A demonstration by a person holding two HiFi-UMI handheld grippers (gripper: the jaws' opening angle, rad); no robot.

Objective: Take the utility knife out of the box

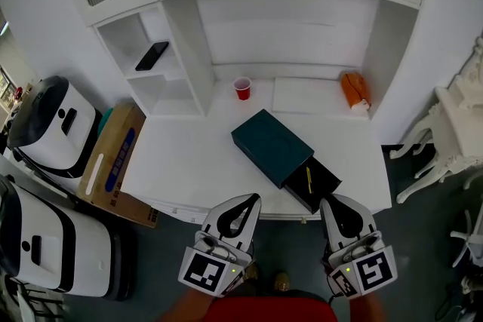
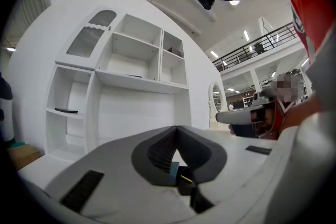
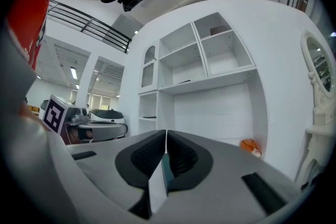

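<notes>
The left gripper (image 1: 253, 198) is closed, empty. On the right gripper (image 1: 326, 201) the jaws are opening, nothing between. The utility knife (image 1: 308, 179) lies in the open drawer (image 1: 326, 181) of the box (image 1: 270, 144).

A dark teal box (image 1: 270, 143) is laid diagonally on the white table (image 1: 181, 162). Its black drawer (image 1: 321, 191) is slid out, and a slim yellow utility knife (image 1: 308, 179) is seen lying inside.

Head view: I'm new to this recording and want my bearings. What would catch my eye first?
The dark teal box on the white table, its black drawer slid out toward the front edge with a yellow-marked utility knife inside. Just before that edge, the left gripper and right gripper point in, both empty, the right's jaws opening. A red cup stands at the back.
</notes>
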